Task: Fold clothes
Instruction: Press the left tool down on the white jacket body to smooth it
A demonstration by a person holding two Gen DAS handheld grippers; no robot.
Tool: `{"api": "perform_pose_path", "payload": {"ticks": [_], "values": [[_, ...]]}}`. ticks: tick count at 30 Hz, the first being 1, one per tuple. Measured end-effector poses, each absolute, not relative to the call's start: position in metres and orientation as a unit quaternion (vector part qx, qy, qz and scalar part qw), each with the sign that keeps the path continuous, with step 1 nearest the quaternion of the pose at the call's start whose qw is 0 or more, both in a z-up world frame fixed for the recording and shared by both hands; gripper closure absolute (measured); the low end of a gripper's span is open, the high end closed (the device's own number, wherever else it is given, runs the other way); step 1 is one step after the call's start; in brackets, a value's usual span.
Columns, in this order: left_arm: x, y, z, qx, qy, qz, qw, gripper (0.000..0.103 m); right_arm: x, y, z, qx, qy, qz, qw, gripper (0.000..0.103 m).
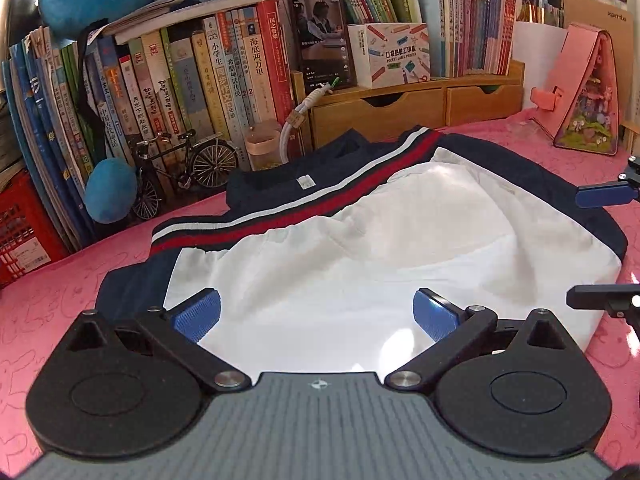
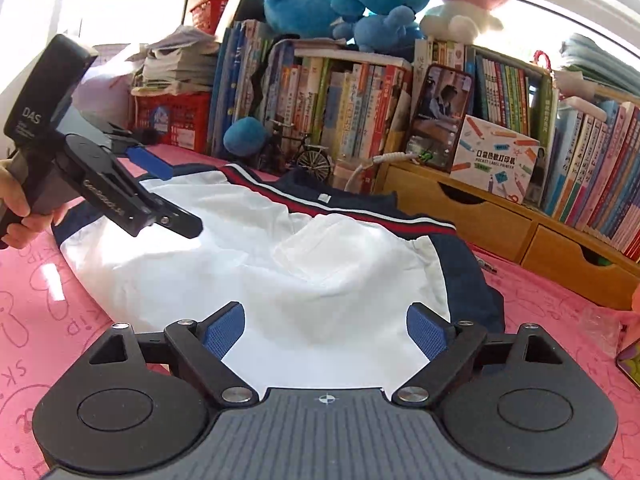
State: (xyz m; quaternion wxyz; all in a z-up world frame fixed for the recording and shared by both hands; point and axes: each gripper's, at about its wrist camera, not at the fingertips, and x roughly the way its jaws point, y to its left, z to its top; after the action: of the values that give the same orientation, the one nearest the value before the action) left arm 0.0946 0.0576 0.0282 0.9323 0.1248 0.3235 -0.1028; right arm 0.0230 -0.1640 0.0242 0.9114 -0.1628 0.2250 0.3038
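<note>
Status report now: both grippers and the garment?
Left gripper open, right gripper open, both empty. Garment lies partly folded on pink table. Nothing in the way.

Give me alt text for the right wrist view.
A white and navy garment with red and white stripes lies on a pink table, under the open right tool. The left tool hangs over its far edge; bookshelves stand behind.
</note>
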Motion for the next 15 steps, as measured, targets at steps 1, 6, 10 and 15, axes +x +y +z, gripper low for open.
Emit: {"api": "perform_pose_path", "payload": {"ticks": [1, 6, 10, 15], "values": [[0.110, 0.053, 0.023, 0.137, 0.326, -0.093, 0.931, 0.000, 0.022, -0.159, 0.023, -0.171, 0.221, 0.303, 0.911, 0.006], [0.186, 0.045, 0.002, 0.176, 0.349, -0.037, 0.920, 0.000, 0.023, -0.151, 0.014, -0.188, 0.222, 0.305, 0.907, 0.000], [0.214, 0.057, 0.003, 0.134, 0.351, -0.025, 0.926, 0.000, 0.030, -0.149, 0.008, -0.181, 0.235, 0.309, 0.904, 0.000], [0.214, 0.058, -0.008, 0.133, 0.341, -0.028, 0.930, 0.000, 0.039, -0.139, 0.013, -0.148, 0.223, 0.321, 0.908, 0.000]]}}
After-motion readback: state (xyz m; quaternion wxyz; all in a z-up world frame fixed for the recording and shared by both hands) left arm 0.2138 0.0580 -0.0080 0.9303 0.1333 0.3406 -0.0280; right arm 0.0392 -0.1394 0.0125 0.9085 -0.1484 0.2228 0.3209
